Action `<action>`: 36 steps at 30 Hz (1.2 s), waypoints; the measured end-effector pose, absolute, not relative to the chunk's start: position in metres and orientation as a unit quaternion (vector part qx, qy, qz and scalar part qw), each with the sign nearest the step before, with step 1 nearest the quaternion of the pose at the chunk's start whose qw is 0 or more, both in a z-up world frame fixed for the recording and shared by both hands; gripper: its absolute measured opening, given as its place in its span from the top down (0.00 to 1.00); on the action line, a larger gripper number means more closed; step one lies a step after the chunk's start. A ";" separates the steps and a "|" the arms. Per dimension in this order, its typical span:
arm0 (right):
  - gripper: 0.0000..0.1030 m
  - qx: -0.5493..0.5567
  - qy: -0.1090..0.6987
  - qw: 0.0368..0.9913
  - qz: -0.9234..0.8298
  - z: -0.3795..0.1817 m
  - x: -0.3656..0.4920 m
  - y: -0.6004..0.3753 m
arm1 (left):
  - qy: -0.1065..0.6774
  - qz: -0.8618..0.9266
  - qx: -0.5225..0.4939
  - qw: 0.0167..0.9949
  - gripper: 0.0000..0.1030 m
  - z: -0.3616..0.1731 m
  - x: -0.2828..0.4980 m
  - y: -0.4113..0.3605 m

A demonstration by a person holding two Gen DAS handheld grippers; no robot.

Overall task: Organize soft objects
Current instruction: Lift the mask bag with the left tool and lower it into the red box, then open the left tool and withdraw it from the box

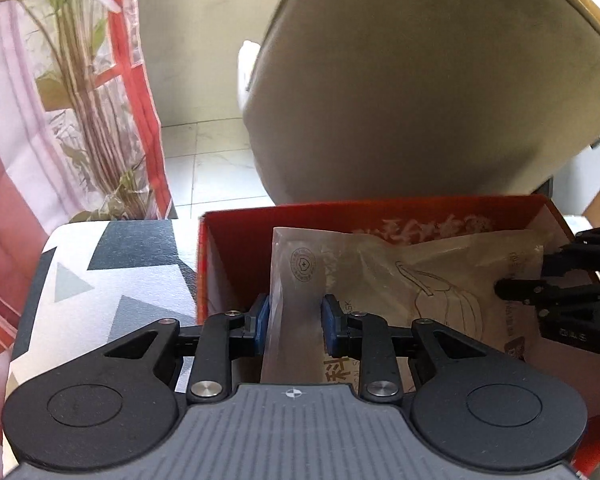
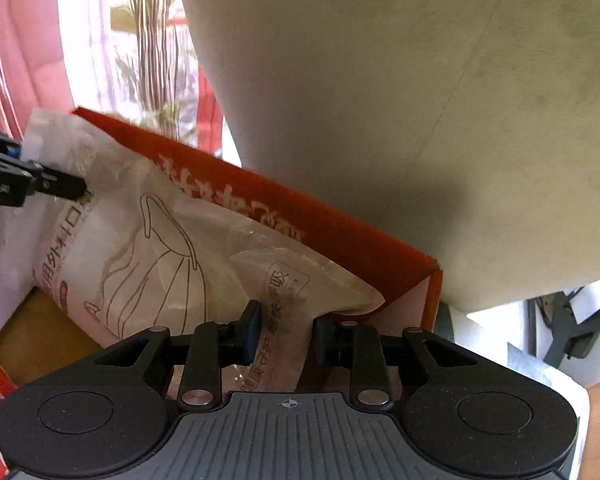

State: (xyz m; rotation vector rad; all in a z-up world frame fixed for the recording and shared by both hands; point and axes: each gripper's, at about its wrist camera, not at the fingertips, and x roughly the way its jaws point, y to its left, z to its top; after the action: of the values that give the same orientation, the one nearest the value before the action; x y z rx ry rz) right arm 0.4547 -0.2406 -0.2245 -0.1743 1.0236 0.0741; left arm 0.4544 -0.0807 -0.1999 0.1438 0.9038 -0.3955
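Both grippers, left [image 1: 294,320] and right [image 2: 286,330], have jaws clamped on the mask packet [image 1: 400,276] inside the red box [image 1: 236,252].

An open red box [image 1: 236,248] sits on a patterned desk [image 1: 100,280], its top free for entry from above. A mask packet [image 1: 380,272] fills most of the box, leaving a narrow gap by the left wall. Directly behind the box rises a large beige chair back [image 1: 420,80], blocking any reach forward. To the left, the desk surface is open; beyond it, a wrapped plant [image 1: 92,100] stands on the tiled floor [image 1: 216,164].
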 end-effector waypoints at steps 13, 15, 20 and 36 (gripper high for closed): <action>0.78 -0.146 0.550 0.822 0.029 -0.248 0.473 -0.215 | 0.408 -0.169 0.101 0.891 0.71 -0.197 0.443 -0.088; 0.75 -0.157 0.548 0.821 0.025 -0.249 0.471 -0.212 | 0.373 -0.164 0.089 0.909 0.69 -0.188 0.434 -0.082; 0.69 -0.163 0.534 0.830 0.005 -0.239 0.455 -0.205 | 0.333 -0.174 0.054 0.925 0.54 -0.168 0.419 -0.071; 0.67 0.025 0.330 0.944 -0.008 -0.125 0.289 -0.246 | 0.322 -0.207 0.027 0.923 0.53 -0.127 0.282 -0.031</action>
State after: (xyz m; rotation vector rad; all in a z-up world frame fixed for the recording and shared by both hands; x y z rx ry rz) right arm 0.2885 -0.2461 -0.1247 0.0513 0.6725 -0.0167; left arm 0.2822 -0.0312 -0.1271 0.0564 0.6613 -0.4256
